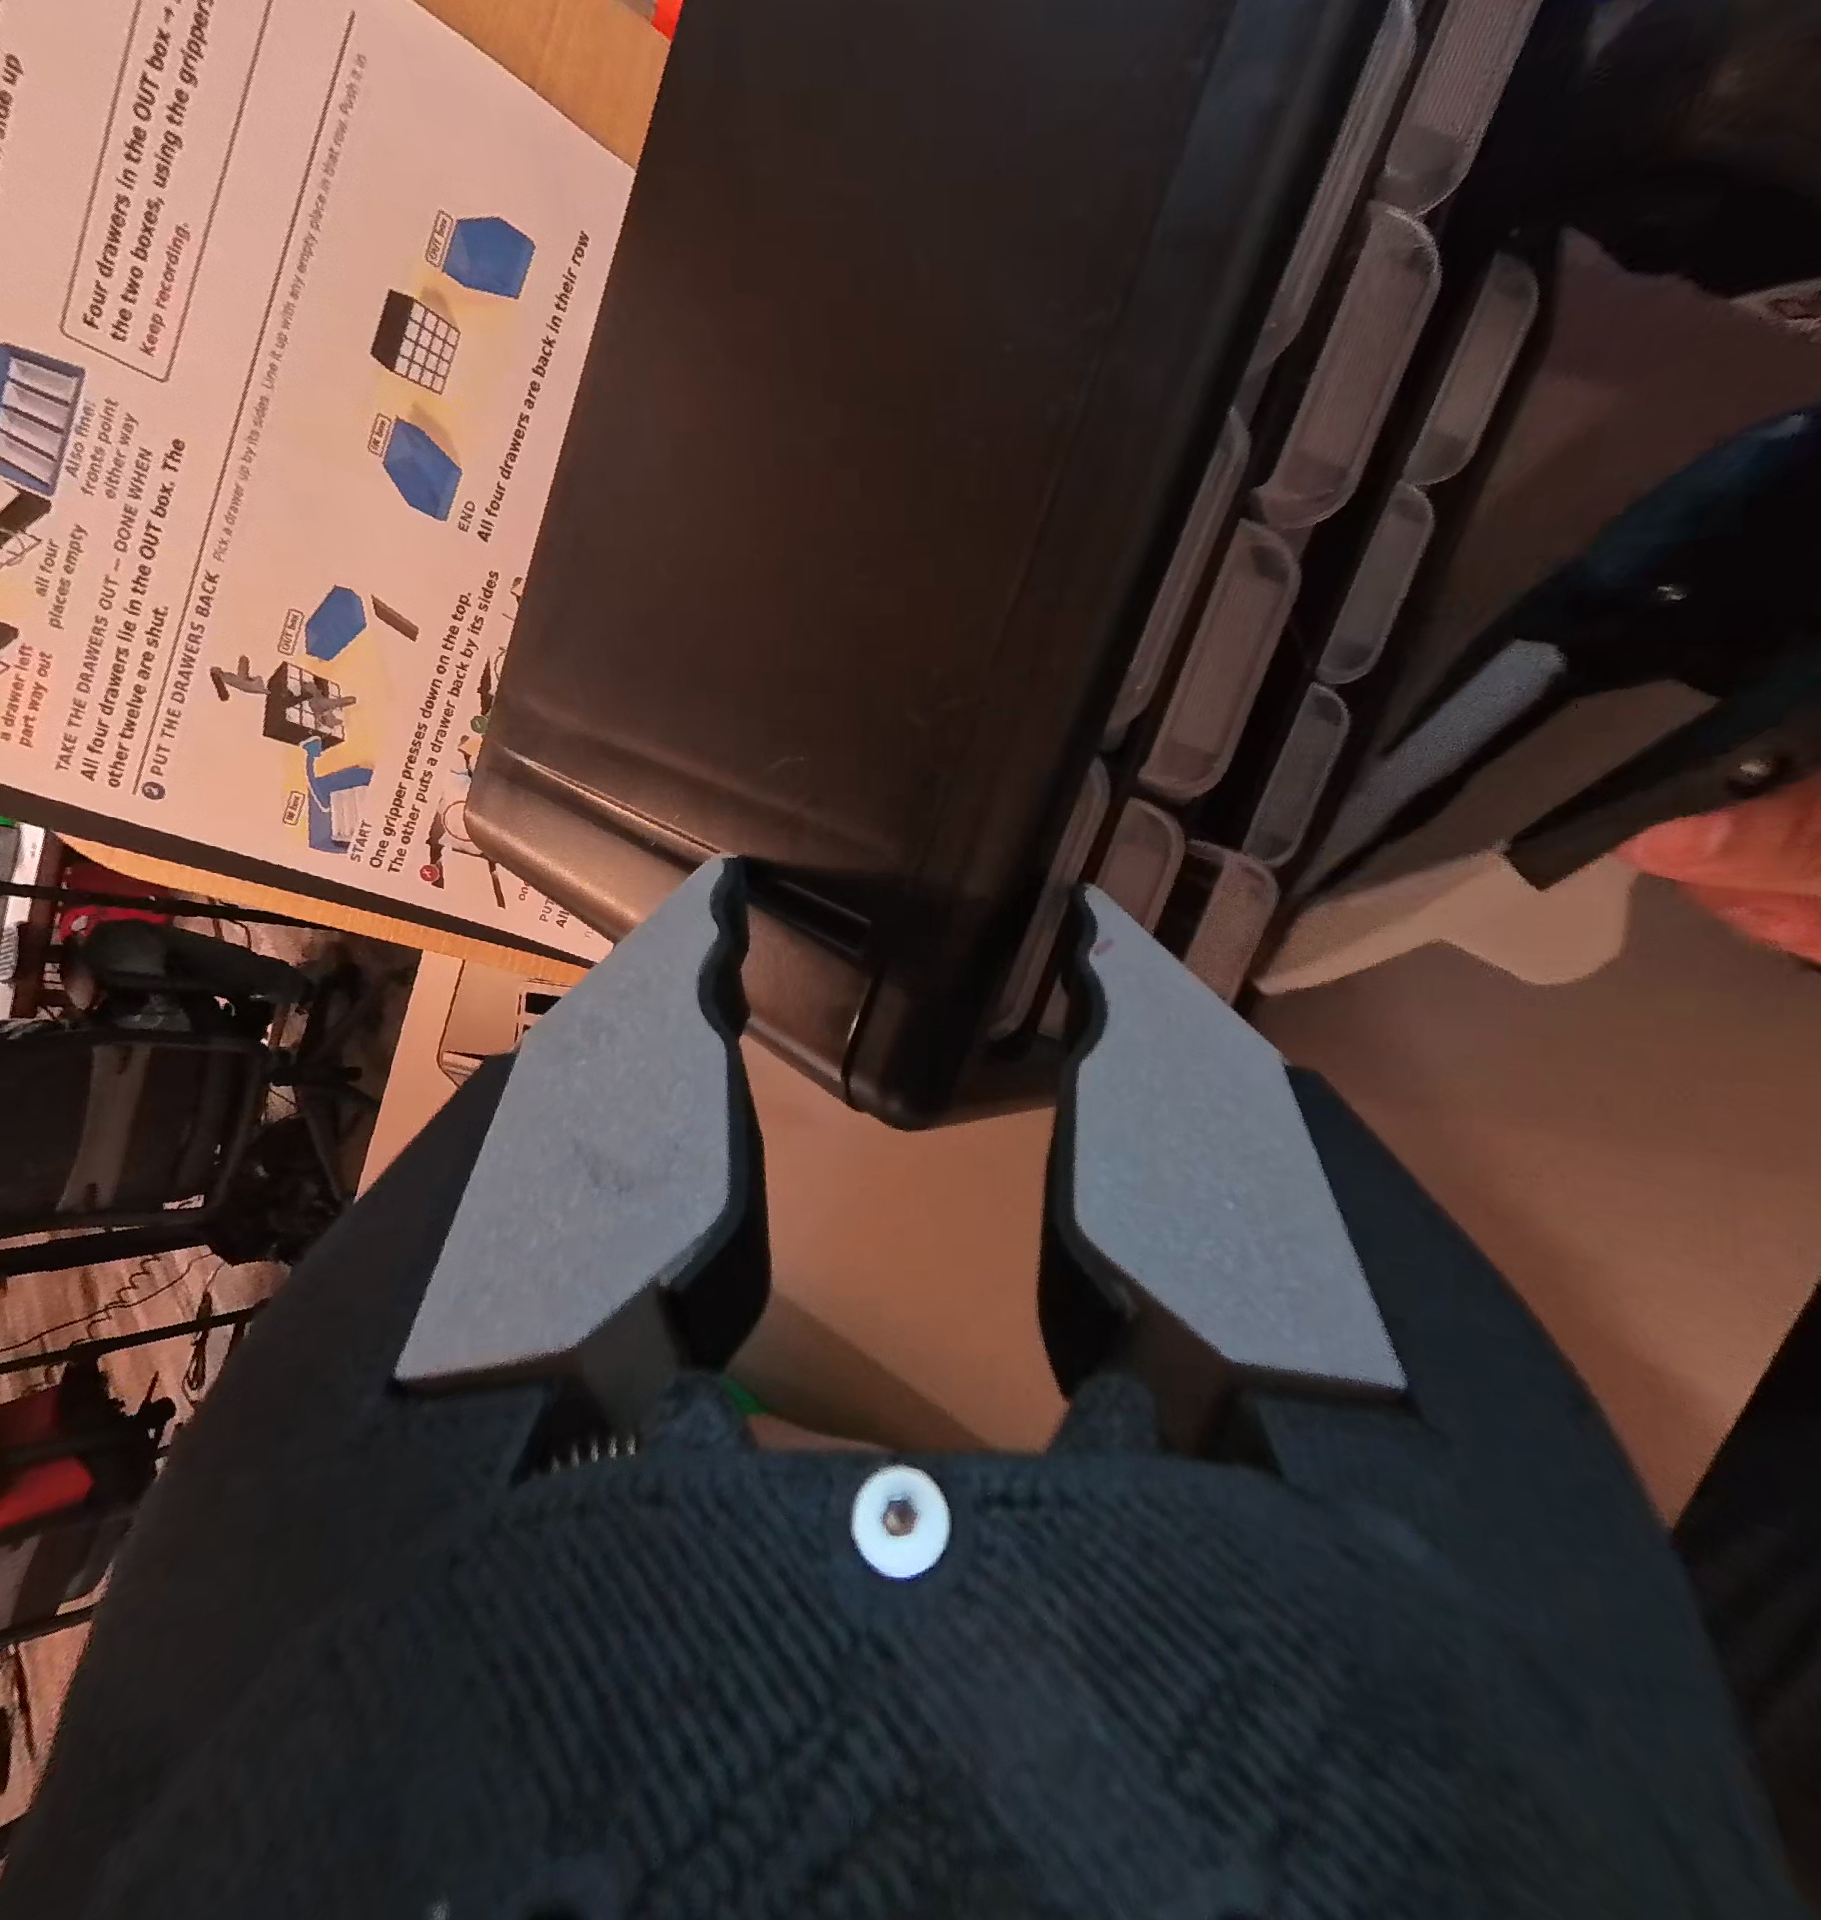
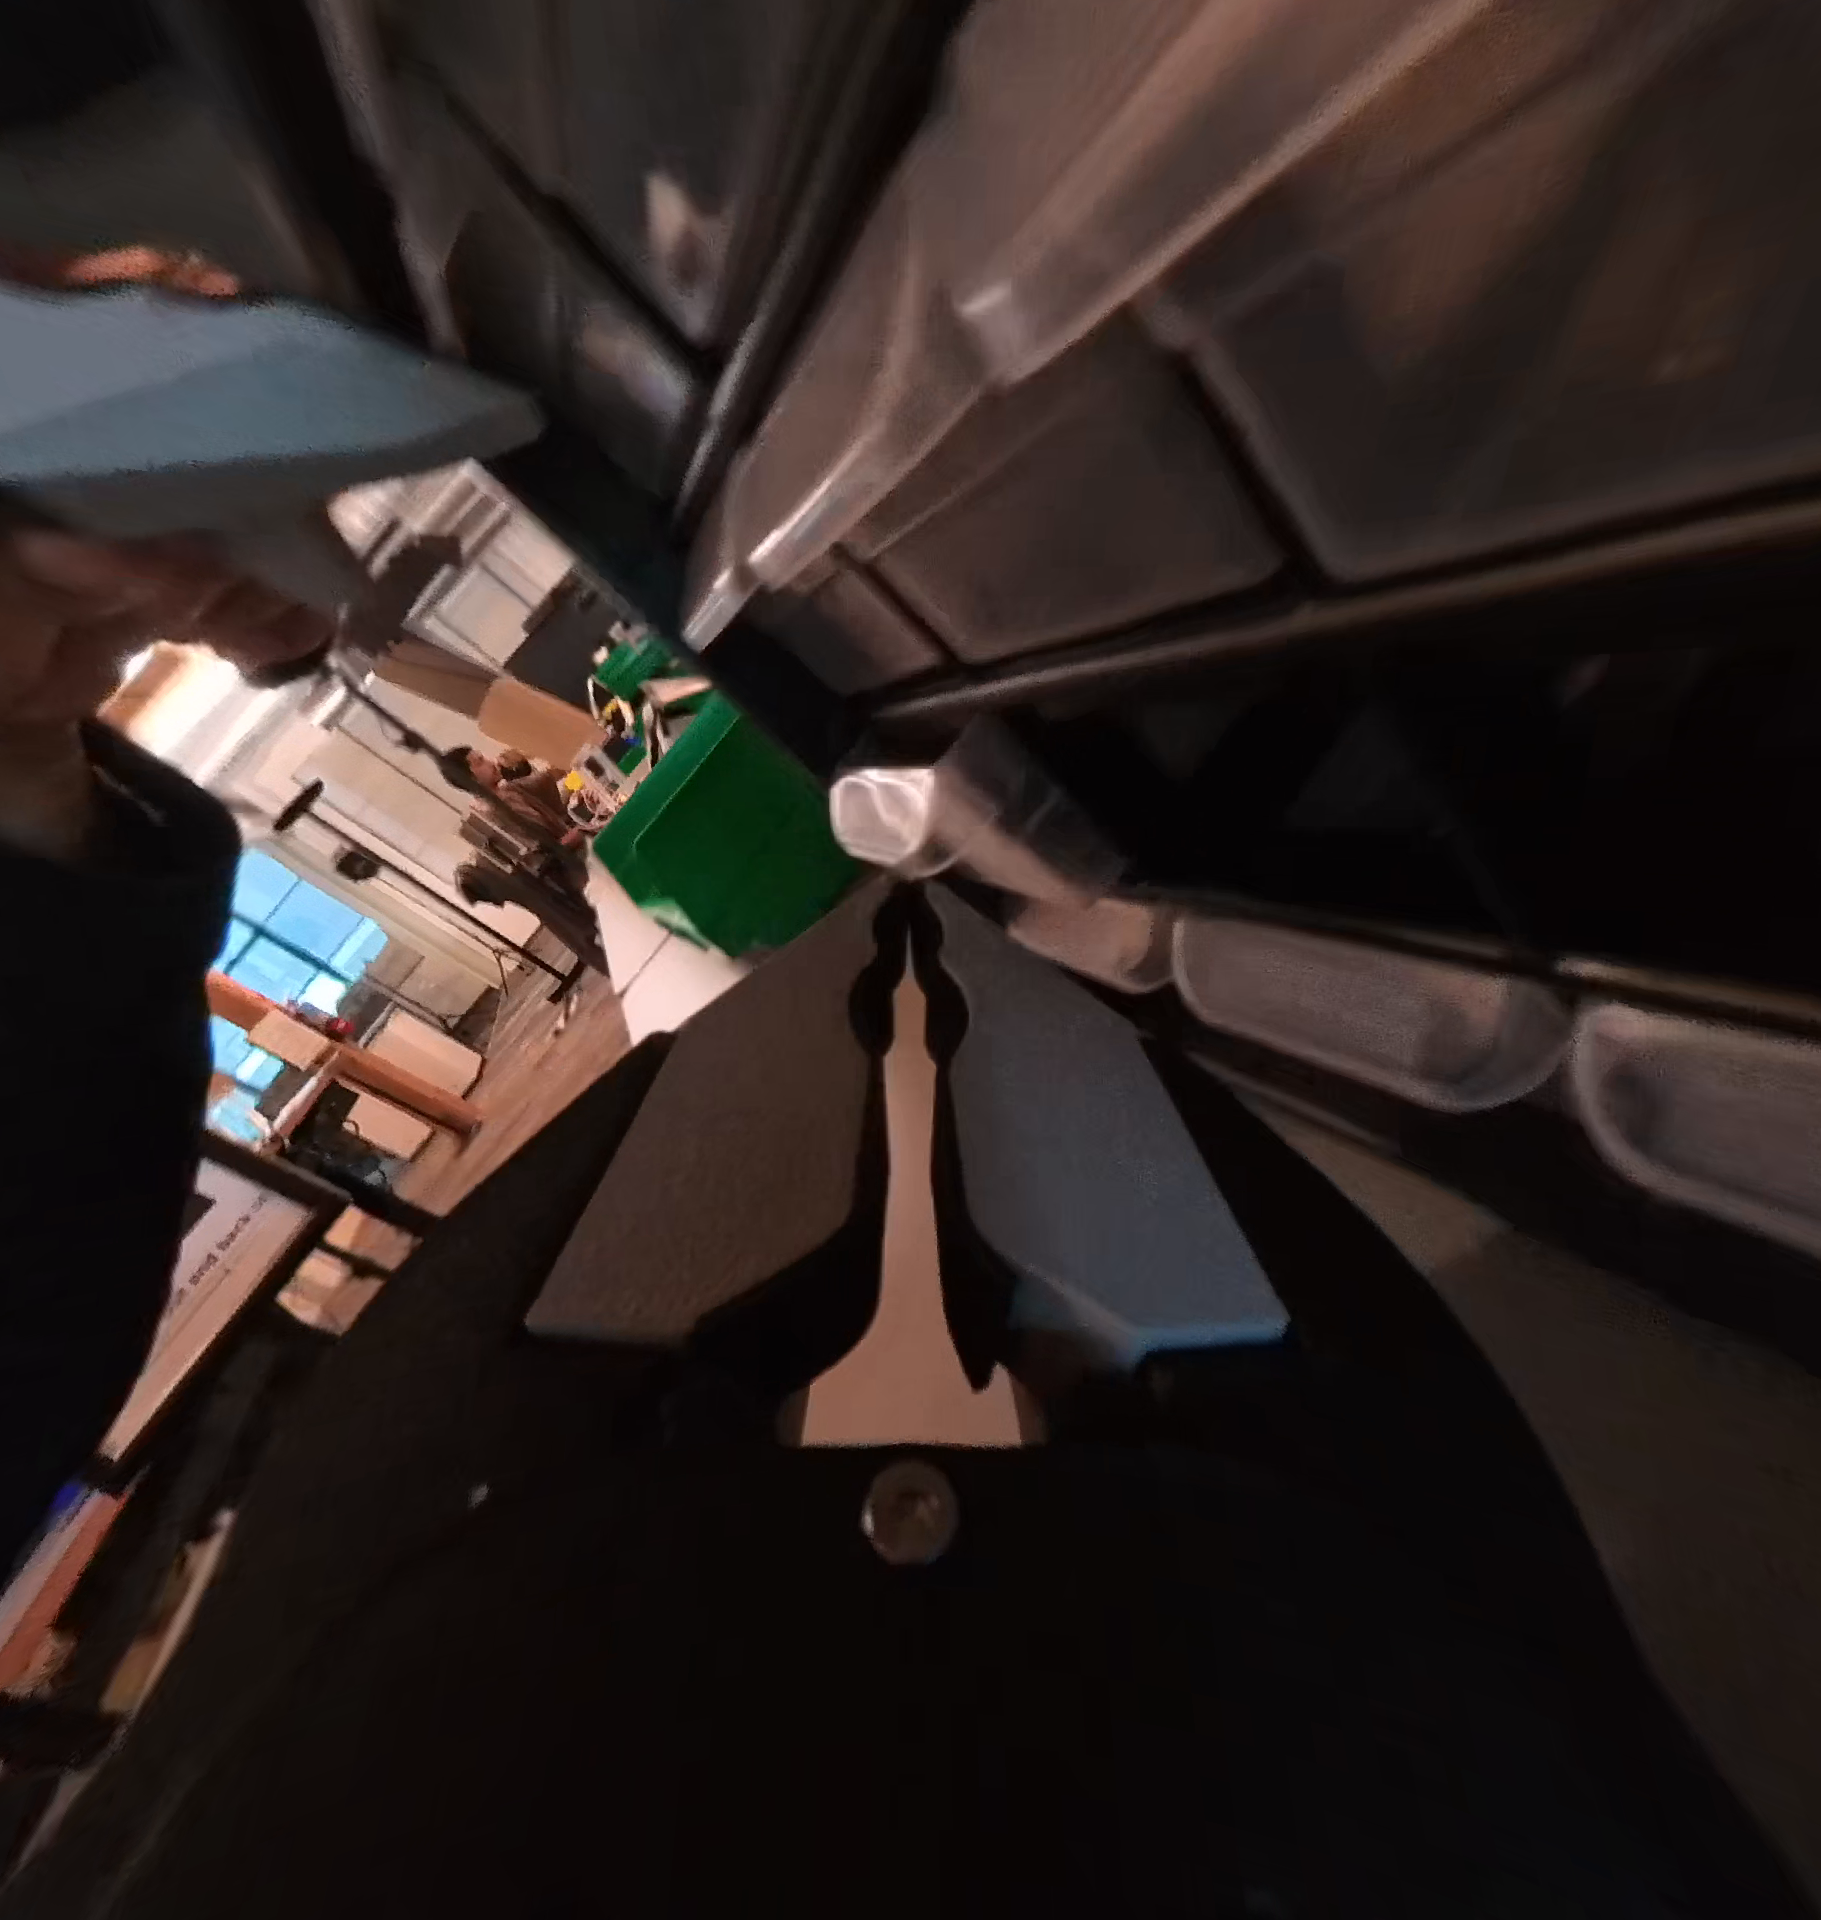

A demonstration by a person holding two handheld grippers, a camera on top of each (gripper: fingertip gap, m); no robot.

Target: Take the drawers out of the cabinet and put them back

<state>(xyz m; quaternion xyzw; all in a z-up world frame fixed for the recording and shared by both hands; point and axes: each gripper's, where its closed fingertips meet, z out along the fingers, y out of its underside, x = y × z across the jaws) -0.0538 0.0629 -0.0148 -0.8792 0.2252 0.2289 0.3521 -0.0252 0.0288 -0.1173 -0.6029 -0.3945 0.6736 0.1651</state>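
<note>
The black cabinet [image 1: 885, 468] fills the left wrist view, its clear drawer fronts [image 1: 1342, 395] running along its right side. My left gripper [image 1: 901, 945] is open and straddles the cabinet's near top corner, one fingertip on each side of it. My right gripper [image 2: 911, 914] has its jaws closed to a thin slit on the clear handle [image 2: 885, 816] of a drawer at the end of a row. Beside that handle the row looks dark [image 2: 1508, 790]. The right gripper also shows in the left wrist view [image 1: 1612, 717], at the drawer fronts.
A printed instruction sheet [image 1: 262, 416] lies on the wooden table [image 1: 1508, 1143] behind the cabinet. A hand [image 1: 1758, 883] holds the right gripper. A green crate [image 2: 740, 831] stands beyond the cabinet. The left gripper shows blurred at upper left [image 2: 241, 416].
</note>
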